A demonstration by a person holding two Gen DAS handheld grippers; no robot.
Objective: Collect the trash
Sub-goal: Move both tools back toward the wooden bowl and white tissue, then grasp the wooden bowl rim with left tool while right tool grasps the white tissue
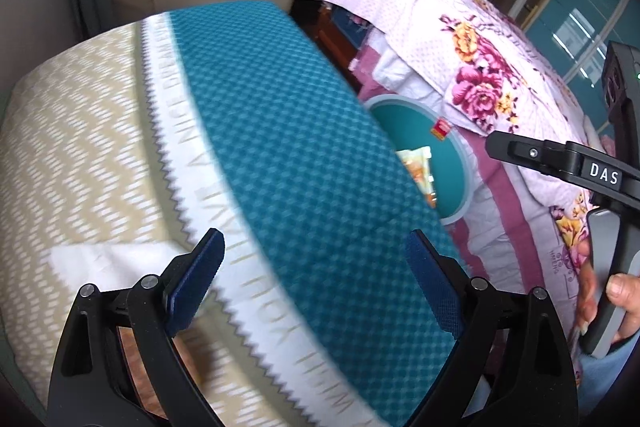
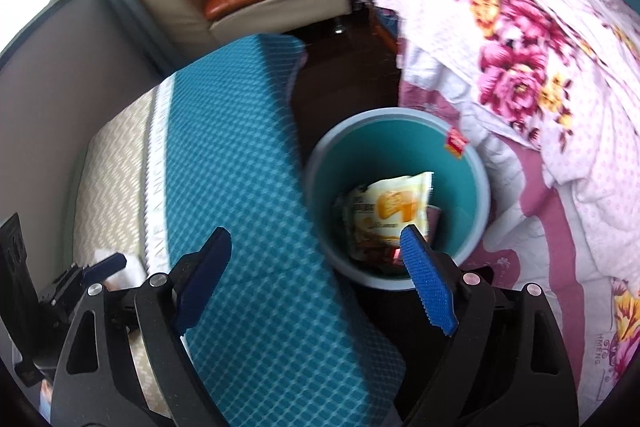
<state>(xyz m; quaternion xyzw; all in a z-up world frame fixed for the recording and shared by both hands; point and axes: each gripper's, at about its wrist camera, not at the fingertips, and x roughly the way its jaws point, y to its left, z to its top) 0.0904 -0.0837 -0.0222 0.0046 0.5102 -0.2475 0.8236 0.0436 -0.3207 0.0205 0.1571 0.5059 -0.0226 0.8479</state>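
1. Right gripper (image 2: 316, 283) wide apart, holding nothing, above the edge of the teal bin (image 2: 320, 163).
2. Left gripper (image 1: 316, 283) also apart and empty, over the blue cushion (image 1: 280, 115).
3. Snack wrapper (image 2: 392, 211) already down inside the bin.
4. Could bump the bin and tip it if swung low.
5. Might miss the white scrap (image 2: 128, 267), half hidden beside the cushion.

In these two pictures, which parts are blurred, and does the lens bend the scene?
Left wrist view: the teal cushion is smeared near the lens; the floral quilt is sharper. Right wrist view: the bin and snack wrapper are slightly soft. Both views curve strongly, with dark corners.
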